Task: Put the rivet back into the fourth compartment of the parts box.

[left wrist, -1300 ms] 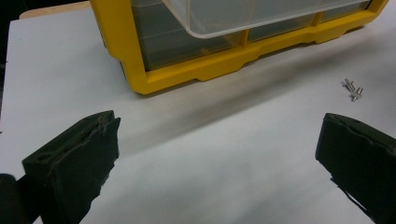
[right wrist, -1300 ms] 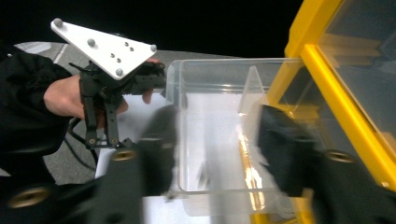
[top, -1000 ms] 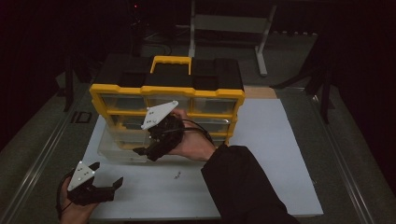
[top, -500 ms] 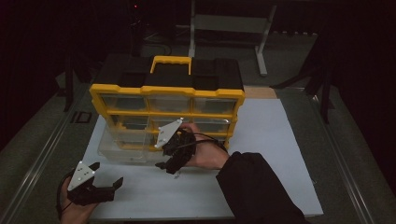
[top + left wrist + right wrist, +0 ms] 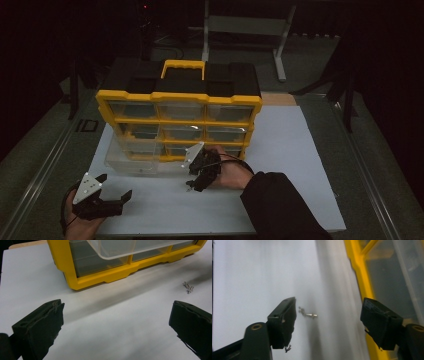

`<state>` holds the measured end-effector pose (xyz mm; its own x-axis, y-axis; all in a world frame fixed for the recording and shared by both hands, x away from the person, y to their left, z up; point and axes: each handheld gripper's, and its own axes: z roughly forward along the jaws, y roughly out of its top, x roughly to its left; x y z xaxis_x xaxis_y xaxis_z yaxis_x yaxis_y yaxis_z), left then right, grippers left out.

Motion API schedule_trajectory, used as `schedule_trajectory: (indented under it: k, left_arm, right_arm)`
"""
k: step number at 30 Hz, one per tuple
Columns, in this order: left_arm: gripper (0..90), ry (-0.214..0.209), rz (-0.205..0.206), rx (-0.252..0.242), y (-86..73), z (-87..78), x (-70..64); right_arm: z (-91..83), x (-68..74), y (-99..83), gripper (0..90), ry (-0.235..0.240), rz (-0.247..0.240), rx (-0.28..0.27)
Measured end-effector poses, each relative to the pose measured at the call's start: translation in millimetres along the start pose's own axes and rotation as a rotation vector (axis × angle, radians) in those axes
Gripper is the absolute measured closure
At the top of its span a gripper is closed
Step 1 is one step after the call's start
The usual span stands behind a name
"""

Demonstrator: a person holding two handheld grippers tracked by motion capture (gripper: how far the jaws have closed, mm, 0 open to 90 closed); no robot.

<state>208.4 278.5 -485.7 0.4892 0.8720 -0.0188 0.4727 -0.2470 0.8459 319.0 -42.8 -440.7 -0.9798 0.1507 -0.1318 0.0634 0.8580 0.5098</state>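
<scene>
Yellow organizer (image 5: 178,97); right tool (image 5: 328,320) gapes above small screws (image 5: 308,313).

yellow-framed organizer (image 5: 178,97) with black top, yellow handle, clear drawers; white table sheet (image 5: 290,150); black gripper jaws, grey plates; small silvery screws (image 5: 308,313); dark sleeve (image 5: 280,205).
</scene>
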Motion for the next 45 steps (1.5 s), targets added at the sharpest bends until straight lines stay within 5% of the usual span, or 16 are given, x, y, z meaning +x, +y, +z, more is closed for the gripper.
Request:
schedule_trajectory:
  k: [3, 7, 11, 27, 38, 45]
  left_arm:
    - [0.0, 0.0, -0.001, 0.001, 0.0, 0.1, -0.1]
    - [0.0, -0.001, -0.001, 0.0, -0.1, -0.1, 0.1]
    - [0.0, -0.001, -0.001, -0.001, -0.1, -0.3, 0.1]
    - [0.0, -0.003, 0.001, 0.0, -0.1, -0.2, 0.1]
    - [0.0, -0.002, 0.001, 0.002, -0.1, -0.1, 0.1]
    - [0.0, -0.002, 0.001, 0.003, -0.2, -0.1, 0.0]
  right_arm:
    - [7.5, 1.8, -4.9, 33.6, 0.015, 0.067, 0.039]
    - [20.1, 0.1, -8.3, 38.8, 0.035, 0.067, 0.067]
    - [32.7, 1.1, -9.6, 42.2, 0.044, 0.12, 0.116]
    - [51.0, 0.7, -8.9, 50.9, 0.076, 0.102, 0.161]
    - [53.0, 7.7, -8.9, 73.8, 0.134, 0.115, 0.188]
    - [53.2, 6.3, -7.7, 75.3, 0.144, 0.117, 0.204]
